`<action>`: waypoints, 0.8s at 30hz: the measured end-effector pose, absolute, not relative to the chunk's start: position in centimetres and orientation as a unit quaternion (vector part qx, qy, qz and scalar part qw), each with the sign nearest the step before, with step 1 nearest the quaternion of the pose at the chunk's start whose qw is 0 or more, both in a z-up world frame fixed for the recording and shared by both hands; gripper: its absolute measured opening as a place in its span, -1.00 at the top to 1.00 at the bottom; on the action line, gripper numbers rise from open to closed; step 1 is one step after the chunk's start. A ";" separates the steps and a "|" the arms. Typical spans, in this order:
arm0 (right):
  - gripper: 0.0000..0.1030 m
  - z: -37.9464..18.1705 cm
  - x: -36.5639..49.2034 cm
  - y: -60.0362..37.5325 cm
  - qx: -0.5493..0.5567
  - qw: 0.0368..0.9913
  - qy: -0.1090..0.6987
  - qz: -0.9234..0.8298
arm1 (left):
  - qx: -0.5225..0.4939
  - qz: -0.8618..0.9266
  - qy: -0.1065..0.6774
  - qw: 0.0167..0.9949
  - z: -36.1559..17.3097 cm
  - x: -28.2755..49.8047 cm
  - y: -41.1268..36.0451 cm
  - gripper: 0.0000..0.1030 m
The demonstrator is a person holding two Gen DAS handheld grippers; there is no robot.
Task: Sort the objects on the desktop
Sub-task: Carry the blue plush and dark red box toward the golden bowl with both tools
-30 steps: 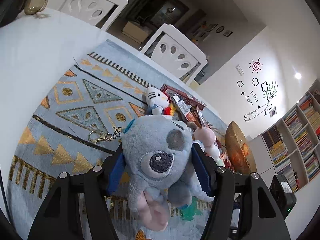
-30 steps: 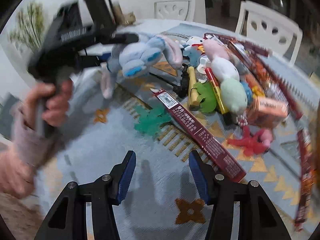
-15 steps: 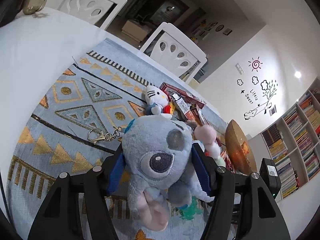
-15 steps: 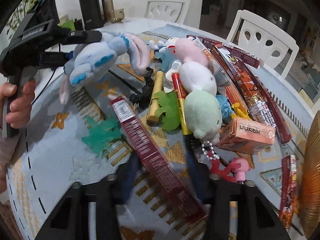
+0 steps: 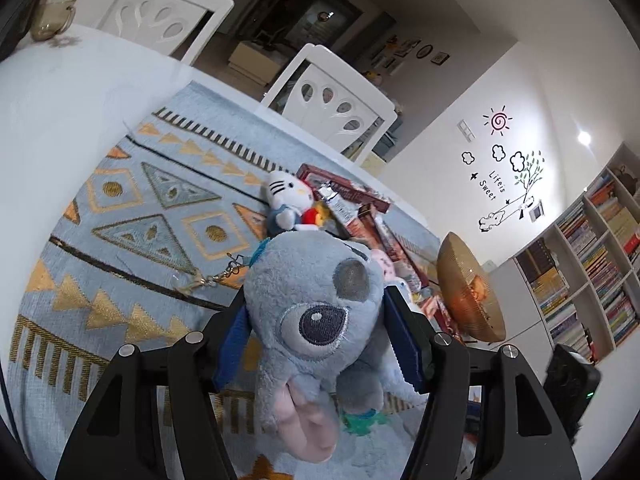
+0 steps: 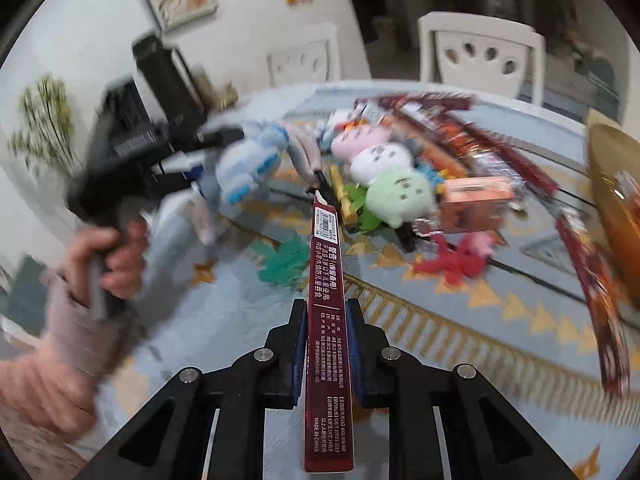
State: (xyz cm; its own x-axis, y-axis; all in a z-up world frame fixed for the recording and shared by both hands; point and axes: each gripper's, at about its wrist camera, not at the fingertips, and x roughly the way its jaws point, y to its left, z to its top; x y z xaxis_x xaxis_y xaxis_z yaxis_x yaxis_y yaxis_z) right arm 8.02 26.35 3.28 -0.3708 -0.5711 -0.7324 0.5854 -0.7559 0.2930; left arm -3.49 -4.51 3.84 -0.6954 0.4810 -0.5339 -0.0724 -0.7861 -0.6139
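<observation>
Right gripper (image 6: pixel 327 344) of mine clamped on the long dark-red box (image 6: pixel 327 320), lifted off the patterned cloth (image 6: pixel 460 320) where it lay before, only its view showing my left hand (image 6: pixel 116 256), left gripper (image 5: pixel 320 336) squeezing the blue plush (image 5: pixel 320 320), unmoved, white cat plush (image 5: pixel 289 197) seen beyond it.

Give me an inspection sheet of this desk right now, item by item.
Surface: white table under a blue patterned mat.
Job's things: blue plush in the left tongs; long dark red box in the right tongs.
Clutter: white cat plush, green plush, orange box, red figure, green splat toy, more red packs.
Grippers: both clamped on their loads.
Cables: nothing seen.
Surroundings: white chairs, bookshelf, golden bowl.
</observation>
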 end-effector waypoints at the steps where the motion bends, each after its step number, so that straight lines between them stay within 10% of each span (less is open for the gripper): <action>1: 0.65 4.2 8.6 27.2 0.434 0.349 -0.009 -0.830 | -0.352 0.878 -0.284 0.160 4.4 -3.3 -4.5 -0.18; 24: 0.65 17.5 9.6 46.3 0.233 0.127 -0.195 -0.944 | -0.297 0.895 -0.201 0.266 18.6 -6.4 13.4 -0.18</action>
State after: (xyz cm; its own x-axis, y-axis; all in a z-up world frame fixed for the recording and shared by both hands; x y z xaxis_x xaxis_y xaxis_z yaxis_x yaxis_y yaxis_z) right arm 9.56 46.33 17.50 -0.8587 -0.3311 -0.3911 0.1494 -0.8918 0.4270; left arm -6.43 13.37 18.61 -0.6822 0.5959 -0.4238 -0.3574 -0.7773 -0.5177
